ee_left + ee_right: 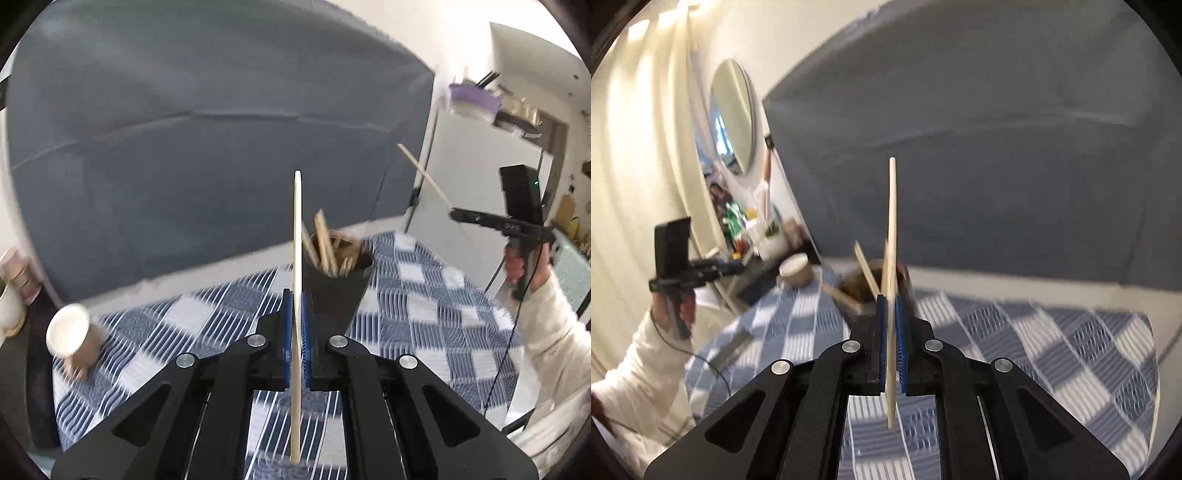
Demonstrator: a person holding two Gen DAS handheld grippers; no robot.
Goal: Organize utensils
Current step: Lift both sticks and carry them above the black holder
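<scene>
the left gripper [296,332] is clamped shut on a pale, flat wooden utensil [297,236], seen edge-on and standing nearly upright between its blue pads. the right gripper [891,332] is likewise closed tight on a thin, pale wooden stick [892,236] that leans slightly and pokes out both above and below the pads. both are held in the air above a table under a blue-and-white checked cloth [406,302].

the dark, tapered holder [338,291] stands toward the far edge of the cloth, already crowded with wooden utensils leaning every way. a white paper cup [70,332] lies tipped on its side at the near left.

the risks, as i judge them: each grip is on a narrow, smooth piece, so a quick swing could let it pivot or slide out. coming down on the crowded holder, a tip may catch on the leaning sticks or the rim and knock the holder over. with both hands heading for one opening, the two pieces could also clash.
</scene>
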